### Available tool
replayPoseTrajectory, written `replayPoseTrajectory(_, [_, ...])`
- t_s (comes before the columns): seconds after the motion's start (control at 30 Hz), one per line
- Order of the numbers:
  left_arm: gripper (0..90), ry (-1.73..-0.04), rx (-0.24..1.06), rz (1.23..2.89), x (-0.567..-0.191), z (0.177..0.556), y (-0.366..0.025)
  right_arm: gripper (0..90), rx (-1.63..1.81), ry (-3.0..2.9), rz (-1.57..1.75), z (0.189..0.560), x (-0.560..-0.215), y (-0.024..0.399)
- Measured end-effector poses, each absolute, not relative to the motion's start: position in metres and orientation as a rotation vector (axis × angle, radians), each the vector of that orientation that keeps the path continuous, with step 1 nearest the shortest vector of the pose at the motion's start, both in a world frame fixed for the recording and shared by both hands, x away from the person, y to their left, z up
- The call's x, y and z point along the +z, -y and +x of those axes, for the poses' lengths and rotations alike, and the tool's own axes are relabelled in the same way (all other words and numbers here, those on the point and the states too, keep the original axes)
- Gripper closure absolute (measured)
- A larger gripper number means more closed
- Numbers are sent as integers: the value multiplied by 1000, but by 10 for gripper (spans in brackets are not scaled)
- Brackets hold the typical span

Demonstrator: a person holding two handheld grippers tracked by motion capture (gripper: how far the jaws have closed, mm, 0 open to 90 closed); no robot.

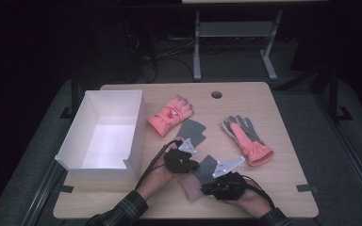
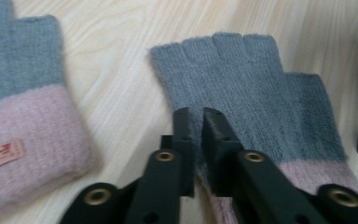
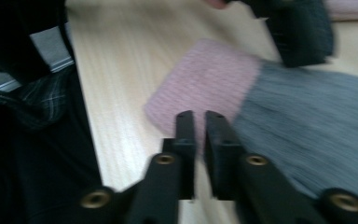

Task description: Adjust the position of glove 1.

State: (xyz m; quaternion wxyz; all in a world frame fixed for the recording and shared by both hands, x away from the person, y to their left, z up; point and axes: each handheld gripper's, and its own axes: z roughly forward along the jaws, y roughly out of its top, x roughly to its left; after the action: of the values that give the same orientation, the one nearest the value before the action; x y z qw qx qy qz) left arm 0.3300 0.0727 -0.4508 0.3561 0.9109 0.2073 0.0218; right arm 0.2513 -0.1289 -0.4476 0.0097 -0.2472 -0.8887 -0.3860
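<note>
Two fingerless knit gloves, grey with pink cuffs, lie on the wooden table. My left gripper [image 1: 187, 147] [image 2: 196, 114] is low over the far one [image 1: 192, 131] [image 2: 247, 84], its jaws a narrow slit apart above the grey knit near the cuff. The near glove [image 1: 201, 172] [image 3: 307, 121] lies with its pink cuff toward the person. My right gripper [image 1: 215, 175] [image 3: 198, 116] hovers at that cuff's edge, jaws also a thin gap apart, nothing gripped. In the left gripper view the near glove [image 2: 23, 93] shows at left with a small pink label.
An open white box [image 1: 75, 127] stands at the table's left. Two salmon padded gloves lie farther back, one [image 1: 170, 115] beside the box, one [image 1: 247, 139] palm up at right. A round hole [image 1: 216, 94] is near the far edge. Plaid sleeves come in from below.
</note>
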Motion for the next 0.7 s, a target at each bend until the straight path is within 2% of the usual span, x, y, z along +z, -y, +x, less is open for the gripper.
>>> replayPoseTrajectory(0.13, [656, -544, 49, 2357, -449, 330, -78, 595, -1197, 2809, -859, 250, -446, 141])
replayPoseTrajectory(0.17, [577, -528, 52, 2373, -448, 330, -81, 534, -1208, 2814, -901, 251, -445, 149])
replayPoseTrajectory(0.2, [577, -537, 44, 2360, -447, 329, -82, 534, -1208, 2814, -901, 251, -445, 149])
replayPoseTrajectory(0.33, [426, -559, 24, 2325, -443, 328, -89, 407, -1218, 2807, -987, 251, -443, 165])
replayPoseTrajectory(0.43, [344, -577, -28, 2325, -437, 332, -94, 321, -1223, 2811, -1029, 250, -444, 176])
replayPoseTrajectory(0.47, [344, -578, -29, 2331, -436, 333, -95, 292, -1224, 2808, -1041, 250, -444, 180])
replayPoseTrajectory(0.6, [298, -577, 29, 2338, -433, 335, -97, 188, -1231, 2831, -1092, 247, -448, 194])
replayPoseTrajectory(0.67, [229, -576, 54, 2343, -432, 337, -97, 153, -1232, 2843, -1125, 244, -451, 203])
replayPoseTrajectory(0.7, [229, -576, 48, 2342, -431, 339, -97, 153, -1232, 2843, -1125, 244, -451, 203])
